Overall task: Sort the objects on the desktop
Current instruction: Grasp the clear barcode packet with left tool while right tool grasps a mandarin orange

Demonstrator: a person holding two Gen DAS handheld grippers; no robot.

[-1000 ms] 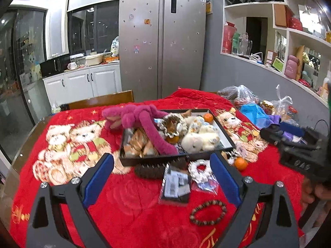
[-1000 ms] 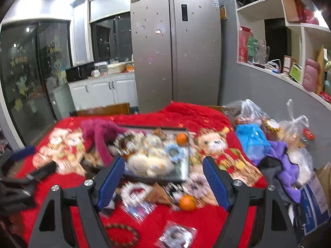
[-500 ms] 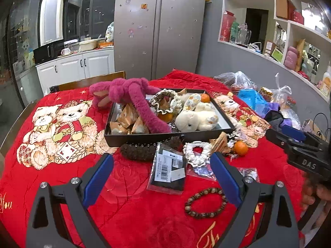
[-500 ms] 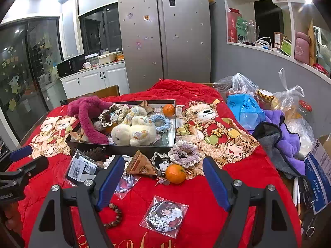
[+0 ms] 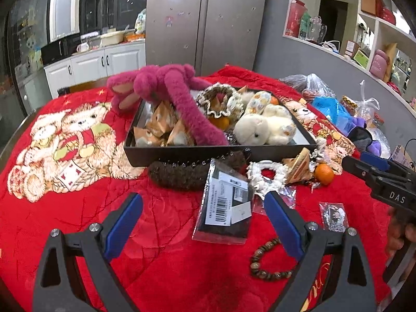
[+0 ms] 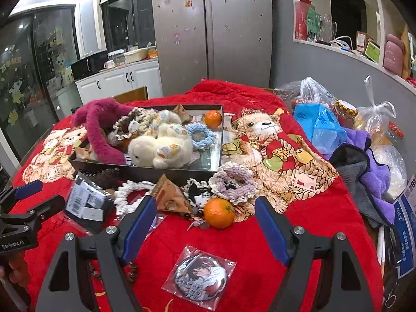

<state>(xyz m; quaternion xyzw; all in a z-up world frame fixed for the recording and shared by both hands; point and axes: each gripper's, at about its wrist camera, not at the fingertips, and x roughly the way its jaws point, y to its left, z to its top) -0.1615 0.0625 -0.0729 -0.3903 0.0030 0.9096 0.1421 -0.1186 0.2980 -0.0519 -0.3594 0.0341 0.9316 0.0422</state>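
Observation:
A black tray (image 5: 182, 150) (image 6: 166, 173) on the red blanket holds a pink plush (image 5: 187, 104), a white plush (image 5: 262, 130) (image 6: 161, 147), scrunchies and an orange (image 6: 213, 118). In front of it lie a brown furry clip (image 5: 187, 174), a black bagged packet (image 5: 226, 205) (image 6: 83, 202), a white scrunchie (image 5: 267, 174), a loose orange (image 5: 323, 173) (image 6: 219, 212), a bead bracelet (image 5: 270, 262) and a bagged badge (image 6: 200, 275). My left gripper (image 5: 204, 221) is open over the packet. My right gripper (image 6: 205, 223) is open around the loose orange.
Plastic bags (image 6: 319, 127), a purple cloth (image 6: 374, 171) and a grey cloth (image 6: 351, 171) crowd the table's right side. A fridge (image 6: 213, 26) and white cabinets (image 6: 119, 80) stand behind. A wooden chair back (image 6: 132, 95) is at the far edge.
Both grippers have moved forward and lower toward the items in front of the tray. Both stay open.

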